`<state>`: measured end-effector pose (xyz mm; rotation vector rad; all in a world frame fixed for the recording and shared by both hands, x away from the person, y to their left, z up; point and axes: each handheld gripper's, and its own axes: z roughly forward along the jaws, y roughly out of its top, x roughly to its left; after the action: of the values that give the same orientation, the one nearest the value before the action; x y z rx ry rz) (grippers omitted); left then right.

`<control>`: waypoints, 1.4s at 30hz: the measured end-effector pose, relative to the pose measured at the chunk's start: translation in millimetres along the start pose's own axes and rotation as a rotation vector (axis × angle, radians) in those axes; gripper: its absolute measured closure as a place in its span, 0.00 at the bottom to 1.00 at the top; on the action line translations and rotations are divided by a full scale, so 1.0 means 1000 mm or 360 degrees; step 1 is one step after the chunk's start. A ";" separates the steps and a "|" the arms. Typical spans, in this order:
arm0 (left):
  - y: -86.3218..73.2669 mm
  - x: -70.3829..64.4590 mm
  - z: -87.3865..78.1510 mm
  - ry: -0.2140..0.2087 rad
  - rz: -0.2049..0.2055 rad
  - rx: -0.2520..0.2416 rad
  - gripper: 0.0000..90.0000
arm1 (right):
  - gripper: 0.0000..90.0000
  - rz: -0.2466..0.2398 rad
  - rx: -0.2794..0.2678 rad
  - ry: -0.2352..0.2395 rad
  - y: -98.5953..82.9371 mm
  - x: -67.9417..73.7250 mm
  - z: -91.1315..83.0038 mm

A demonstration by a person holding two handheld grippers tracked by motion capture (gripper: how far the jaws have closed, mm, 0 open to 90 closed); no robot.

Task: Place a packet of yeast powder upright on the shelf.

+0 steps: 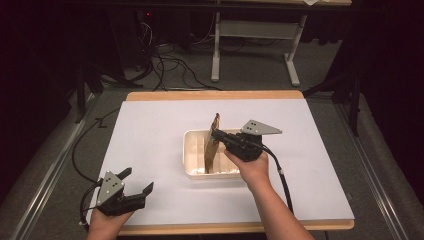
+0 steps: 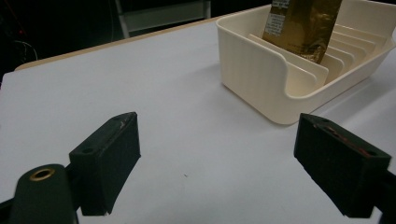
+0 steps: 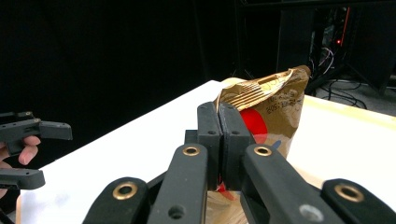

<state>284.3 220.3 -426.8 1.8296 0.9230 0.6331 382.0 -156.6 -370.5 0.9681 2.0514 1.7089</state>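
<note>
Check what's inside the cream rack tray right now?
One gold pouch stands upright between the dividers of the cream tray, pinched by the right claw. Other slots in the left gripper view look empty; the tray floor under the pouch is hidden.

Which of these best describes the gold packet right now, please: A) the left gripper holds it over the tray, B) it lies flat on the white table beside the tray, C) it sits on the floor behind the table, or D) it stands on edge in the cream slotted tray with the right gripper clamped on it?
D: the gold packet stands between the dividers of the cream tray, with the right gripper shut on its edge, while the left gripper rests open near the table's front.
</note>
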 end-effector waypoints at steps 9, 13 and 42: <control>0.000 -0.001 0.000 -0.0005 0.0009 0.0002 0.17 | 1.00 0.0000 0.0017 -0.0010 -0.009 0.000 0.002; 0.000 -0.001 0.001 -0.0006 0.0012 0.0009 0.17 | 0.99 0.0014 0.0009 -0.0012 -0.011 0.000 0.001; -0.003 0.003 0.008 -0.0029 -0.0022 0.0033 0.17 | 0.29 -0.0054 0.0045 -0.0120 0.006 0.018 -0.029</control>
<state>290.5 219.4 -432.6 1.8427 0.9326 0.5994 352.5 -166.4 -354.2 0.9855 2.0372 1.6060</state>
